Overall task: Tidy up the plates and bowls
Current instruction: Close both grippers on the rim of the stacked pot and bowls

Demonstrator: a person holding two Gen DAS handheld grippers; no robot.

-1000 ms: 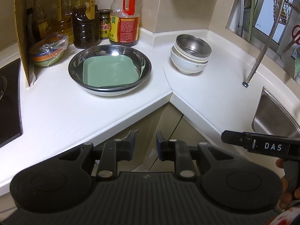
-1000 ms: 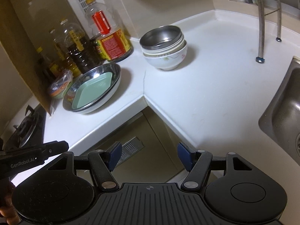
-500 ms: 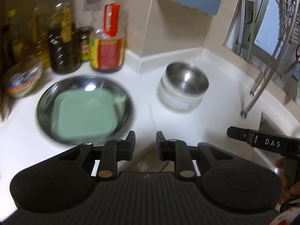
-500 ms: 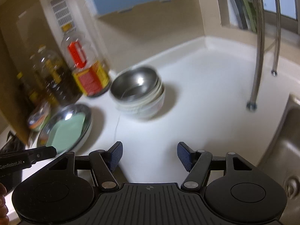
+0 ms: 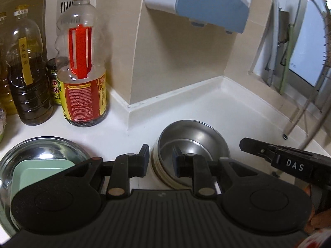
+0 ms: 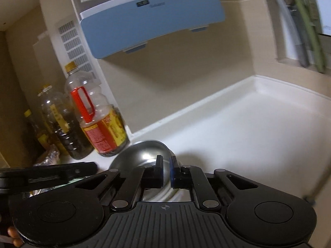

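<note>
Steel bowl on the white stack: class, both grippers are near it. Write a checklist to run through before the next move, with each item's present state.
1. Steel bowl sits nested level on the white bowls: ok.
2. Left gripper has its fingers apart, with the stack's rim seen between them: ok. Whether they touch it: cannot tell.
3. Right gripper is ready to grasp: not ok. Its fingers have just closed, with nothing clearly between them.
4. Red-handled bottle stands apart from the stack: ok.
5. Green plate lies inside the steel basin: ok.
</note>
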